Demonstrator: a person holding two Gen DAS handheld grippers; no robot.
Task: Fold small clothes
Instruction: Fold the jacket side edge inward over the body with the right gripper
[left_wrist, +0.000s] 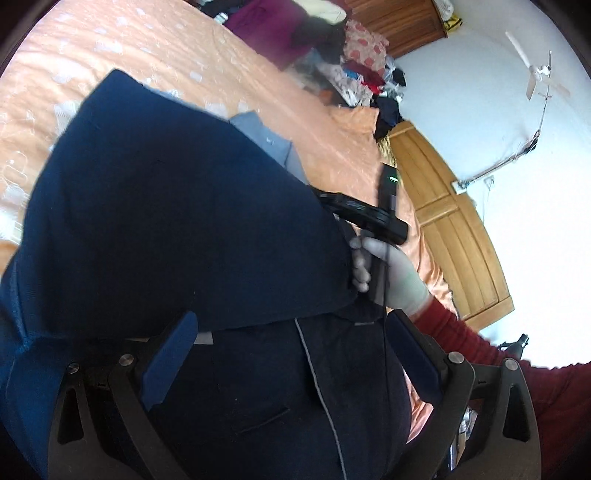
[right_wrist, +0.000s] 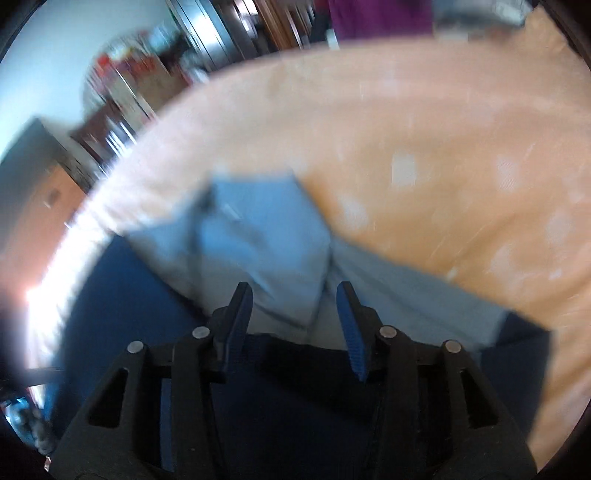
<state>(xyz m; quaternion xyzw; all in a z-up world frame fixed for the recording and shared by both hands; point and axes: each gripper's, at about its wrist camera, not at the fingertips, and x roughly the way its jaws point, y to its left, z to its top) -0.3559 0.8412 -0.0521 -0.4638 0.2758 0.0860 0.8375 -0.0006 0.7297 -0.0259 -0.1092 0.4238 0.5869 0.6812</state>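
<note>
orange bedspread under navy garment

Occlusion and blur, both wrist views

Right wrist view is motion-smeared; the shelves are unreadable. Navy garment hides most of the grey garment and the right gripper's tips; clothes pile blurred.
</note>
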